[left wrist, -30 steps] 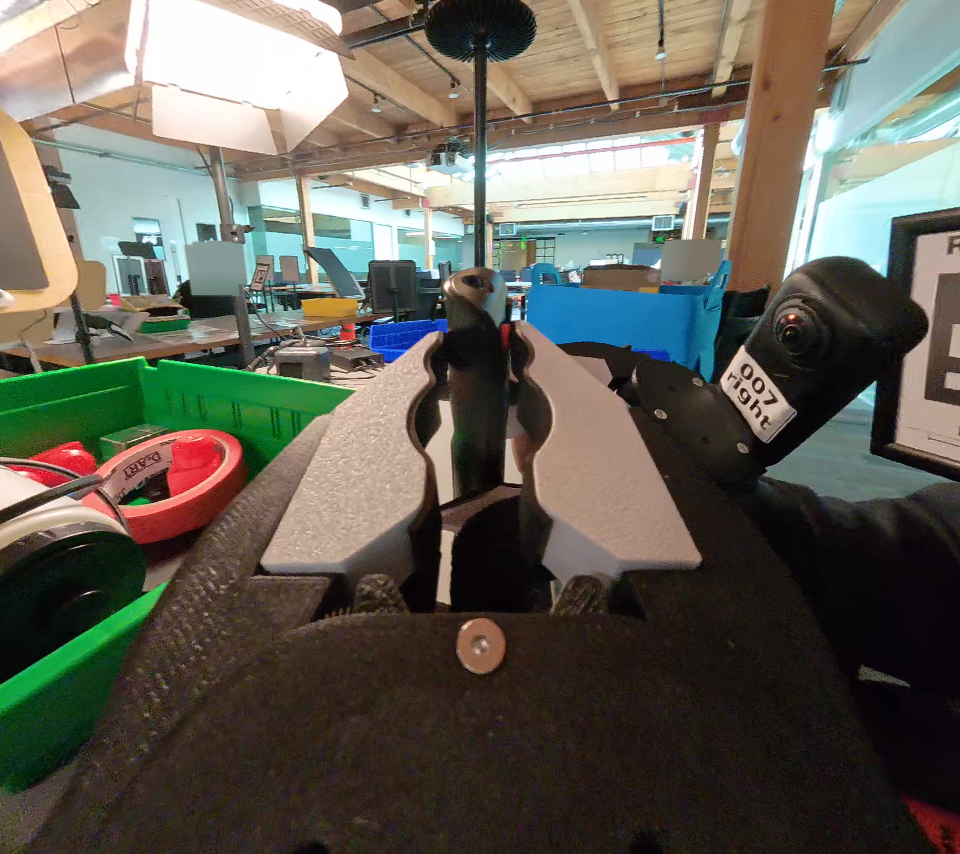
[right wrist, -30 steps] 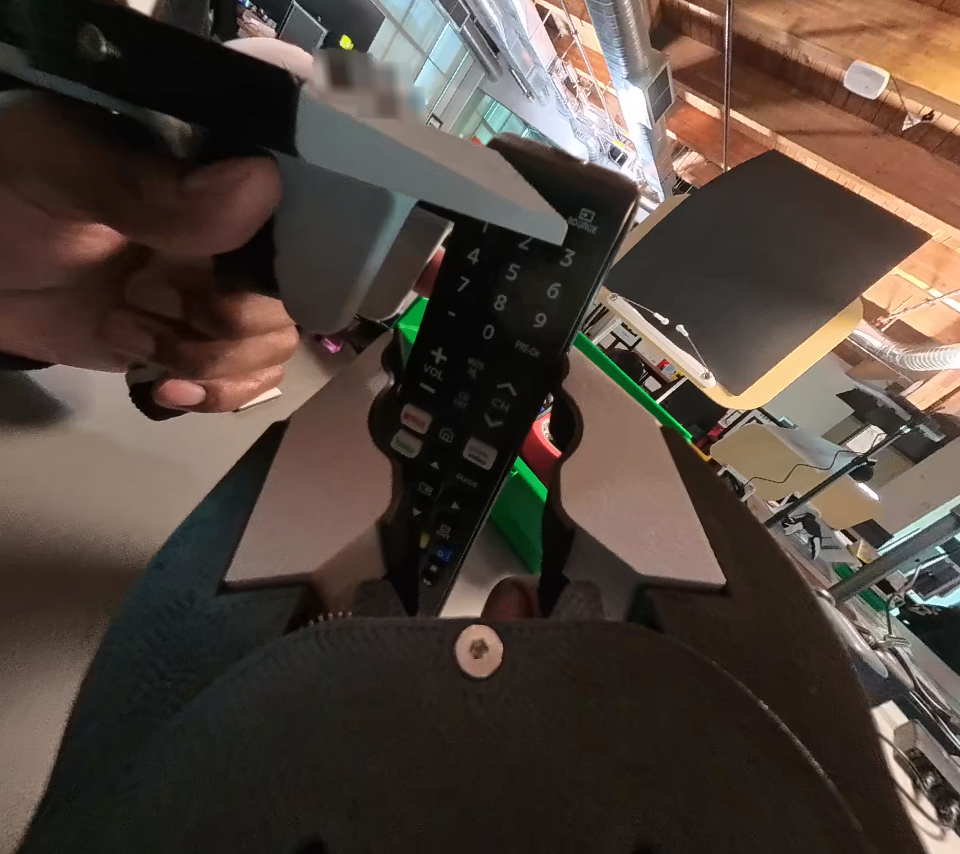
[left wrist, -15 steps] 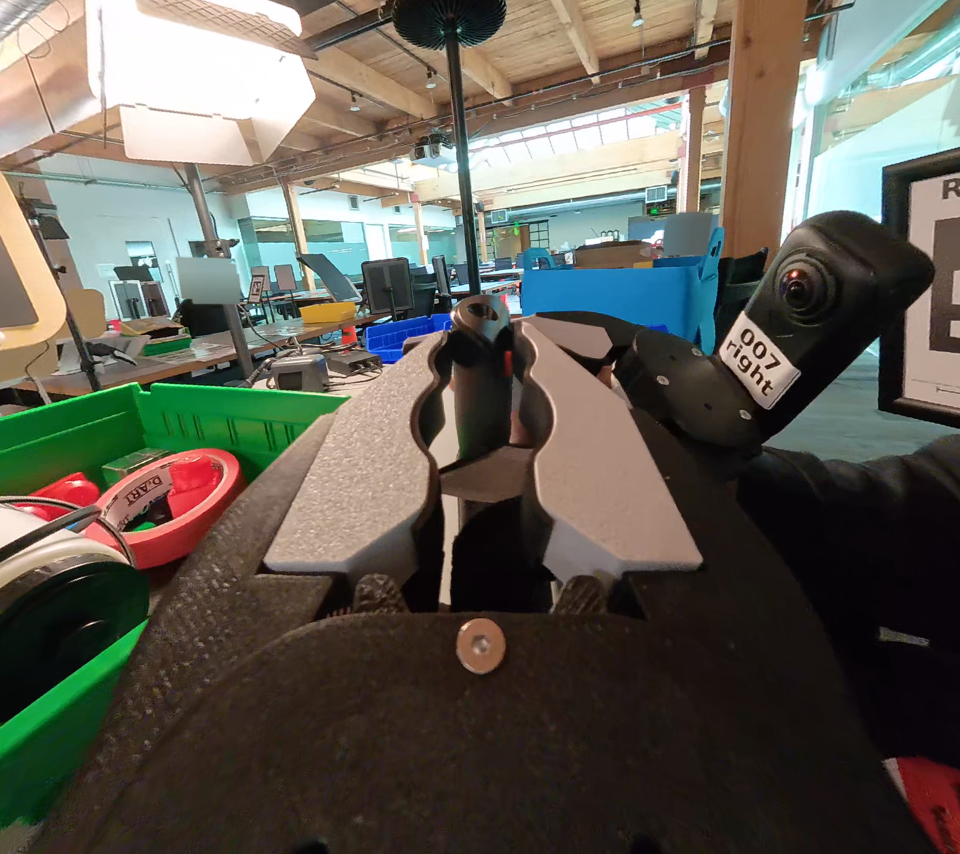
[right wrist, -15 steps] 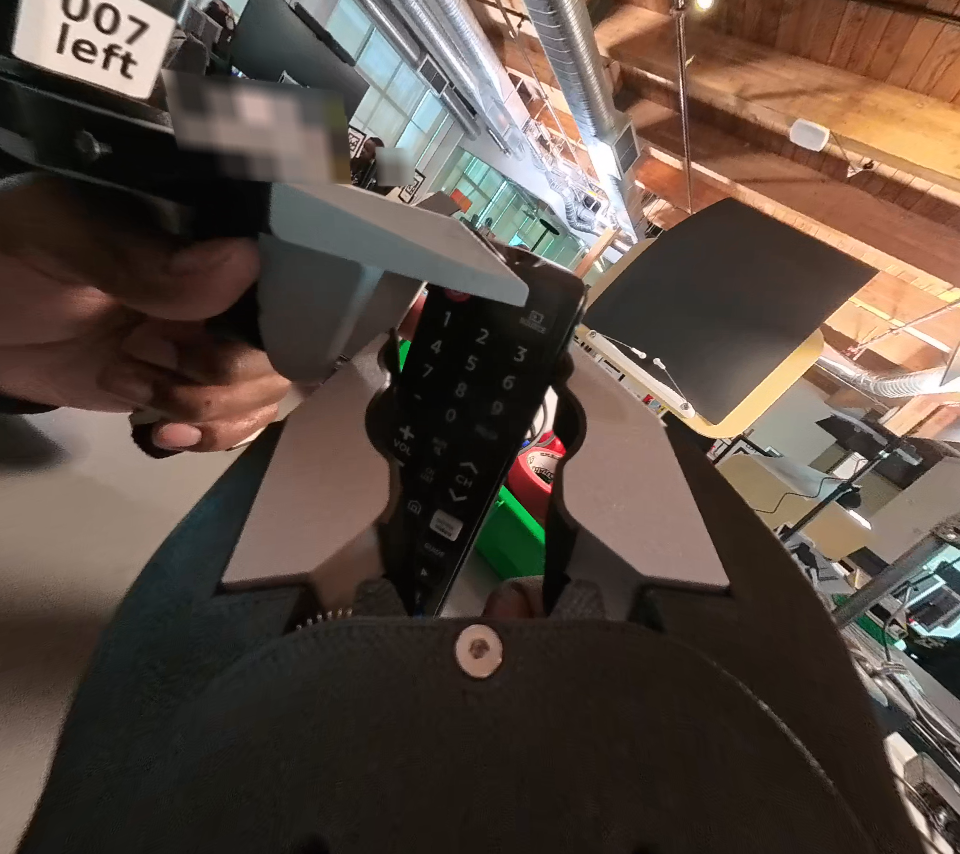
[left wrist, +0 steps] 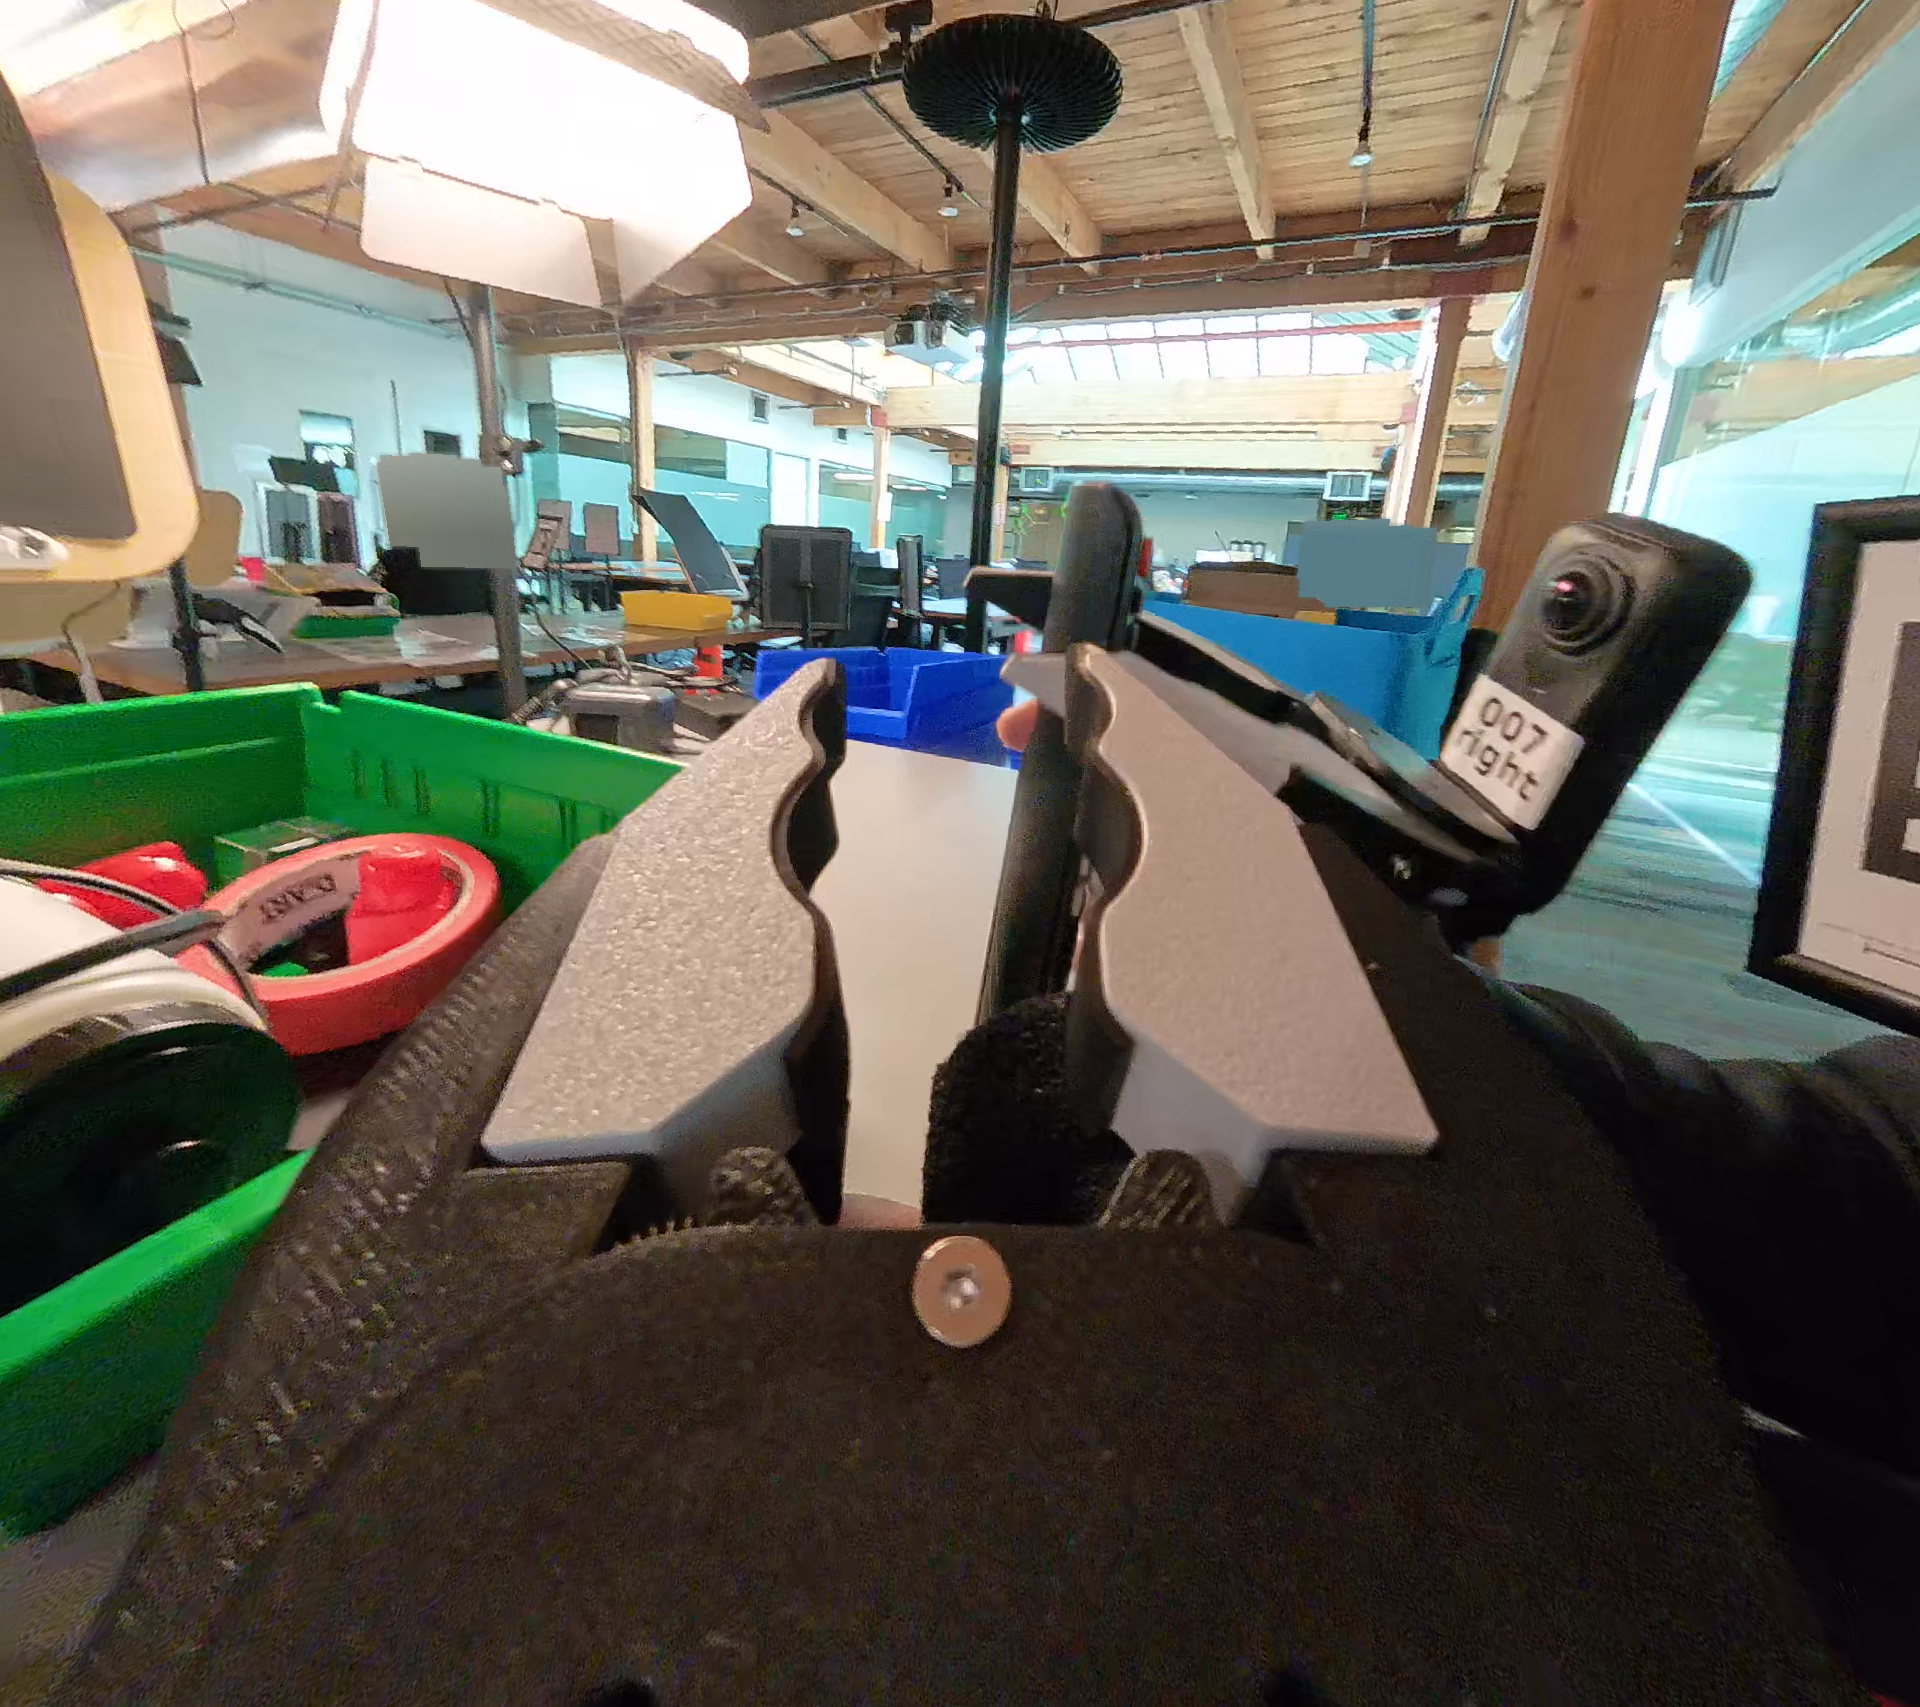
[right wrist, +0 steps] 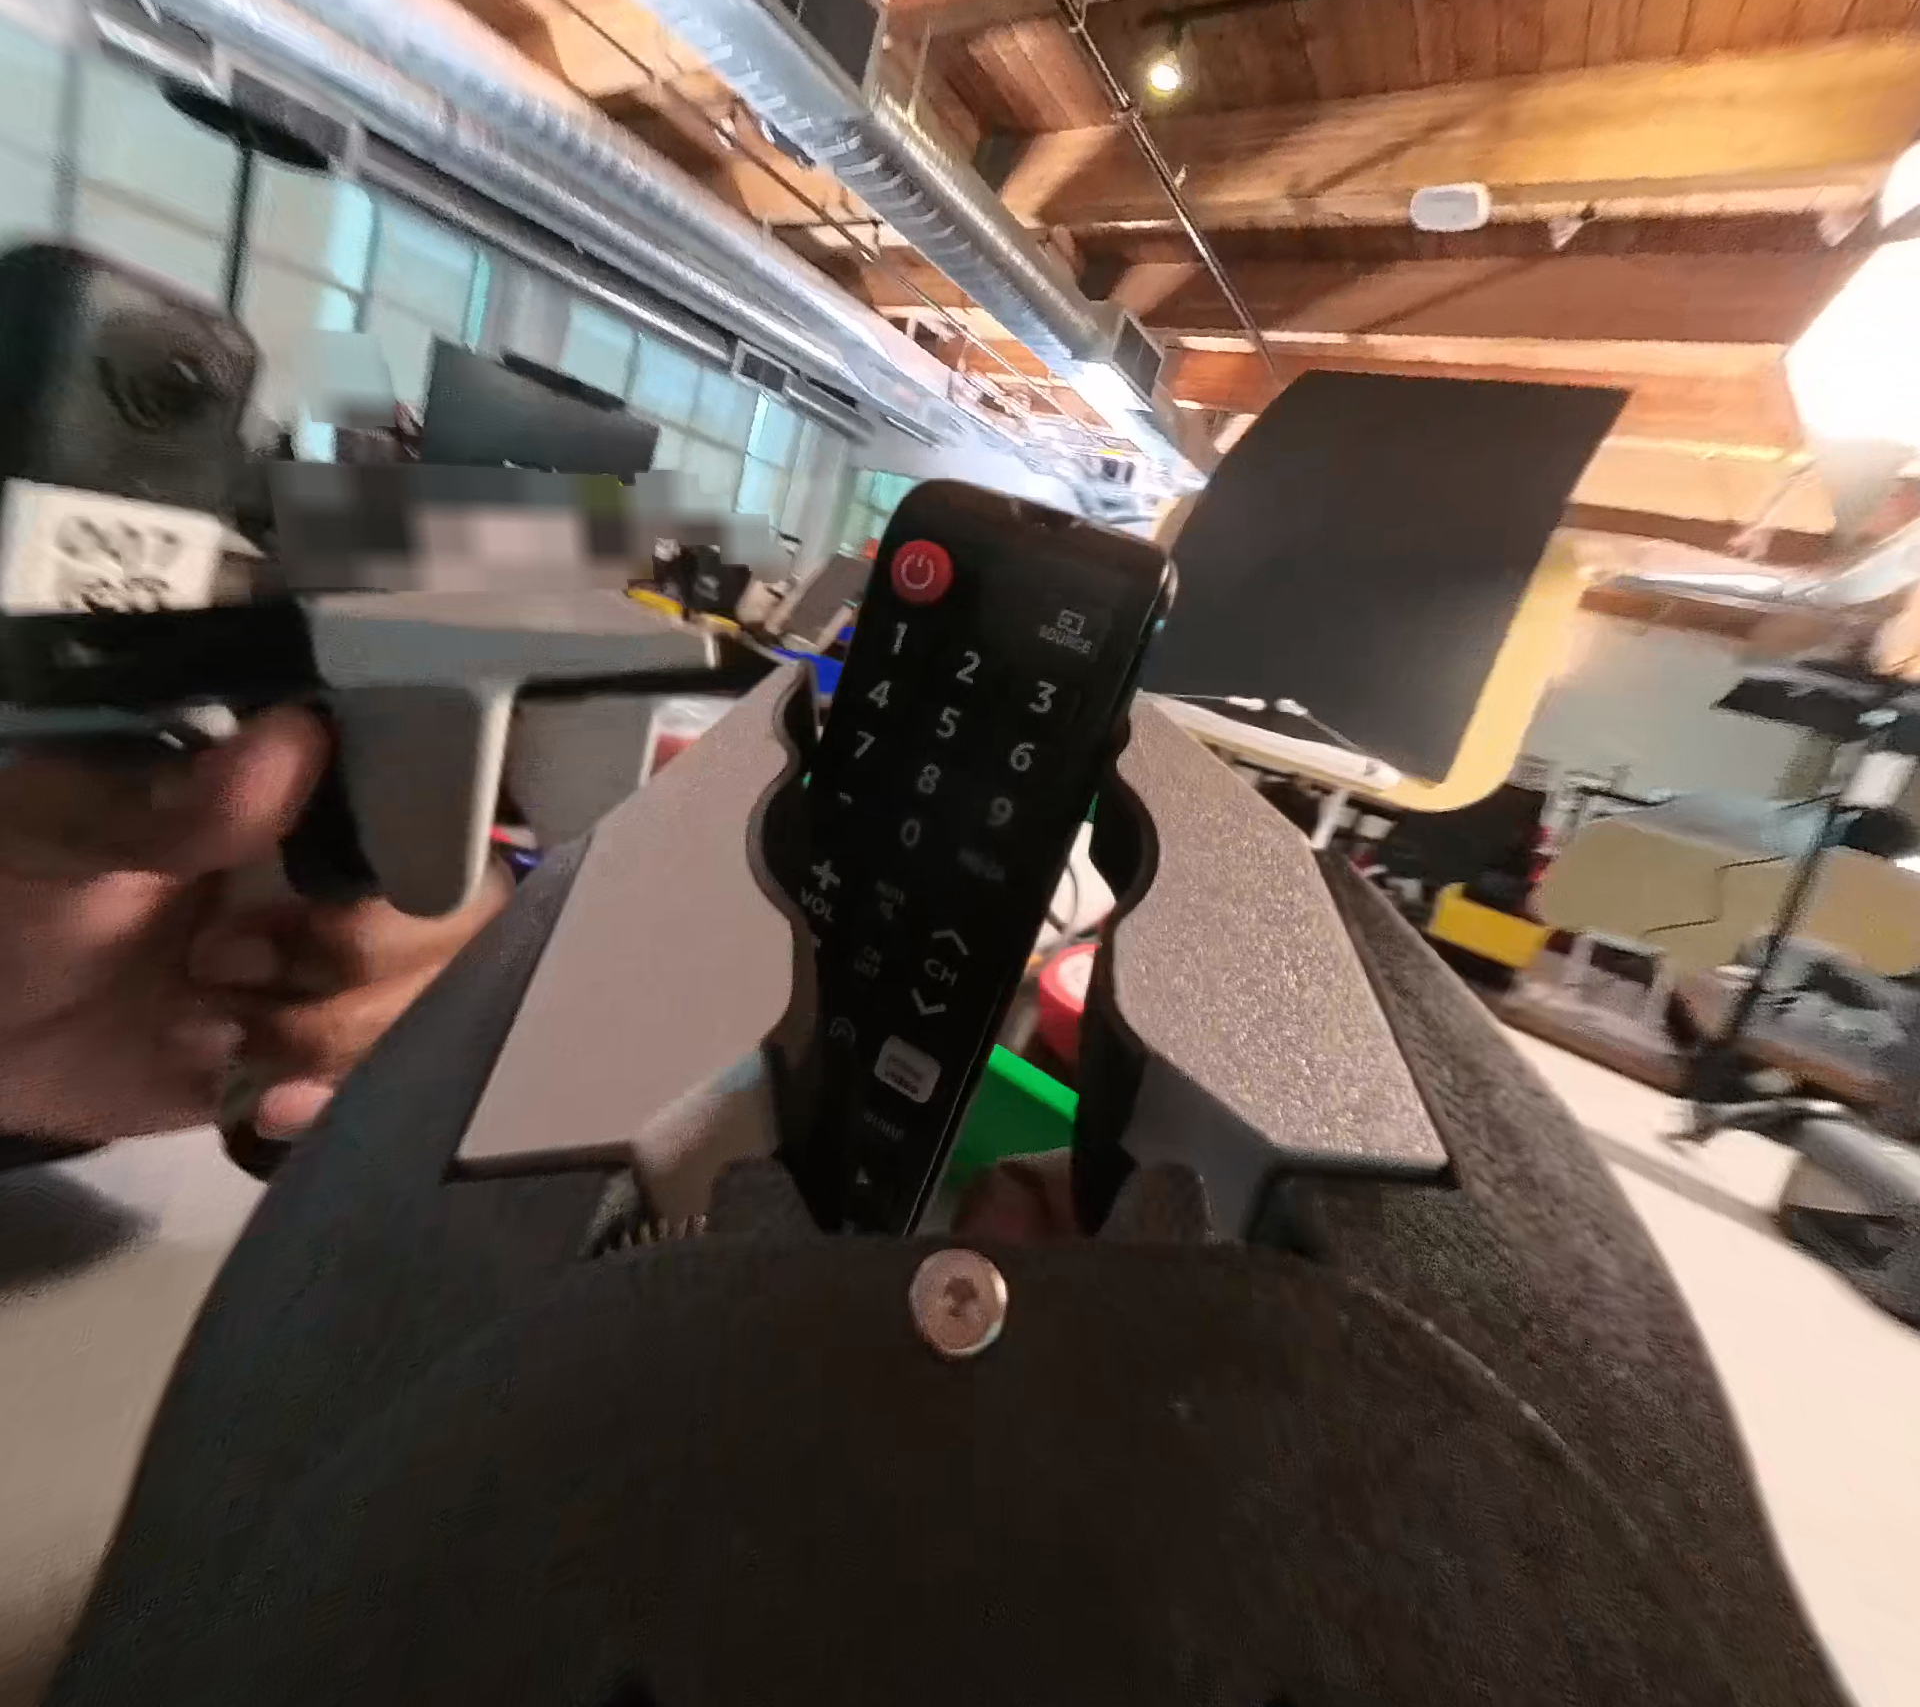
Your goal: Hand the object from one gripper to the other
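A black TV remote [right wrist: 966,784] with a red power button stands upright between the fingers of my right gripper [right wrist: 961,712], which is shut on its lower half. In the left wrist view the remote [left wrist: 1091,556] shows edge-on, just beside the right finger of my left gripper [left wrist: 930,701]. The left gripper is open and empty, with white table showing in its gap. The right gripper's camera body [left wrist: 1600,608] sits to the right. In the right wrist view the left gripper's fingers [right wrist: 499,644] are blurred at the left, held by a hand [right wrist: 156,951], apart from the remote.
A green bin [left wrist: 447,774] at the left holds a red tape roll [left wrist: 353,940] and a spool. A blue bin [left wrist: 883,701] stands beyond the white table [left wrist: 914,878]. A framed sign [left wrist: 1849,784] and a wooden post [left wrist: 1600,203] are at the right.
My left gripper has opened and let go of the remote's top, then drawn off to the side. The right gripper now holds the remote alone and has swung with it.
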Action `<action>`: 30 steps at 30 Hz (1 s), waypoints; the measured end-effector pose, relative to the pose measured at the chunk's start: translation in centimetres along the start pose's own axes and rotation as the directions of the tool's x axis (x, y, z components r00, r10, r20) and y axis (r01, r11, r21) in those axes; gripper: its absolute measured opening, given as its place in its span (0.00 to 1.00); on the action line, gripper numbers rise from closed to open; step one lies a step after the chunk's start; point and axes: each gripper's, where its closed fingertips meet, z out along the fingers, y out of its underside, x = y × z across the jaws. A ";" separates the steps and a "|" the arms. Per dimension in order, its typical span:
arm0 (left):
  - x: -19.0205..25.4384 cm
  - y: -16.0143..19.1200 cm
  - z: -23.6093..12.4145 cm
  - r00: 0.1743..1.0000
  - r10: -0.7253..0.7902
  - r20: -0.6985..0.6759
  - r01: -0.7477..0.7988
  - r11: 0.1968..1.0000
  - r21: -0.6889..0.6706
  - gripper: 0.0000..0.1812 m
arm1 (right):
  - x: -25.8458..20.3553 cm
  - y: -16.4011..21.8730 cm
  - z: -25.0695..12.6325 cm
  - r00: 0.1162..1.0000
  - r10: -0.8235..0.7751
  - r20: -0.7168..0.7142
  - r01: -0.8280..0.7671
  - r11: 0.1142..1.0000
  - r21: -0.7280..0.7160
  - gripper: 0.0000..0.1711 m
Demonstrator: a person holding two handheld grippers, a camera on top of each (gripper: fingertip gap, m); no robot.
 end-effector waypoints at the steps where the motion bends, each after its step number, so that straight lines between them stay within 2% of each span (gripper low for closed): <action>1: 0.2 0.4 0.1 1.000 -0.020 -0.017 0.020 1.000 -0.018 0.24 | 0.1 -0.2 -0.1 0.998 0.053 0.020 -0.053 0.998 0.018 0.31; 4: 1.5 2.3 0.7 0.993 -0.072 -0.096 0.060 0.991 -0.121 0.24 | -0.4 -0.7 -0.2 0.985 0.144 0.090 -0.149 0.988 0.044 0.30; 7: 2.6 3.7 0.9 0.989 -0.041 -0.141 0.013 0.981 -0.195 0.24 | -1.5 -0.8 -0.2 0.970 0.179 0.164 -0.187 0.982 0.035 0.30; 10: 2.7 4.1 0.9 0.988 -0.039 -0.147 0.007 0.977 -0.212 0.24 | -2.0 -1.0 -0.3 0.959 0.195 0.204 -0.207 0.978 0.038 0.29; 15: 2.6 4.4 0.9 0.990 -0.036 -0.140 0.003 0.974 -0.226 0.23 | -1.7 -1.1 -0.4 0.968 0.174 0.180 -0.186 0.981 0.050 0.29; 23: 3.1 5.5 0.9 0.987 0.006 -0.161 -0.051 0.961 -0.273 0.23 | -1.7 -2.0 -0.8 0.913 0.303 0.273 -0.334 0.940 0.073 0.28; 27: 3.2 7.0 1.1 0.983 0.087 -0.162 -0.139 0.930 -0.342 0.26 | -1.9 -2.3 -1.0 0.901 0.314 0.299 -0.352 0.933 0.081 0.27; 30: 3.3 7.2 1.1 0.974 0.152 -0.168 -0.202 0.918 -0.341 0.26 | -2.6 -2.4 -1.0 0.896 0.298 0.328 -0.339 0.938 0.072 0.28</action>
